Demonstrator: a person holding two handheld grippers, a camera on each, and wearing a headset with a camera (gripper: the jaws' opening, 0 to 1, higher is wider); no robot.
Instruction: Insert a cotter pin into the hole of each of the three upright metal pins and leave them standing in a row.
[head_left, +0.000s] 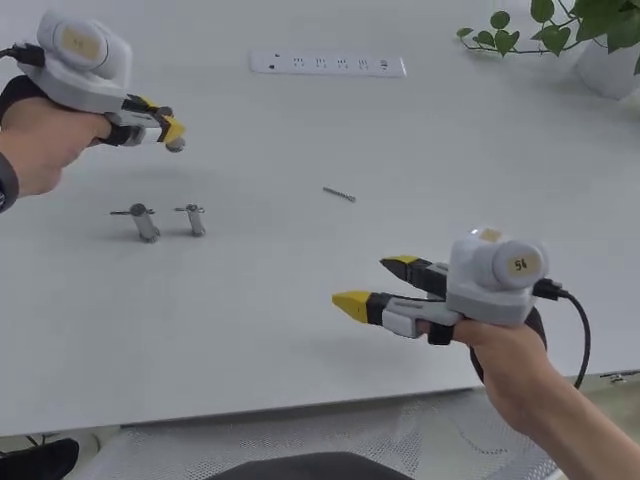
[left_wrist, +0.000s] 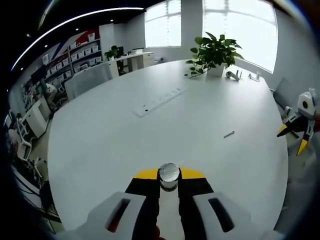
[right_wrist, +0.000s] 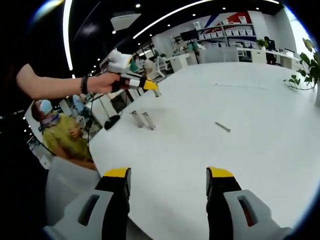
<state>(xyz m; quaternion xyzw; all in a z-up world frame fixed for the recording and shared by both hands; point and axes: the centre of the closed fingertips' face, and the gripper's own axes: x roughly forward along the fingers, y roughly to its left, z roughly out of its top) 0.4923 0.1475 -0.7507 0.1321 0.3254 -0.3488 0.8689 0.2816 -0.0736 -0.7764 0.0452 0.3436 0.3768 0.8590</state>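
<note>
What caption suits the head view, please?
Left gripper holds a metal pin near two standing pins; right gripper hangs open.

Holds the left gripper raised at the far left in the left hand, roughly level and pointing right, jaws clamped on the metal pin. Holds the right gripper lower, at the near right, in the right hand, pointing left, jaws spread wide apart. Brings the right forearm in from the lower right corner.
</note>
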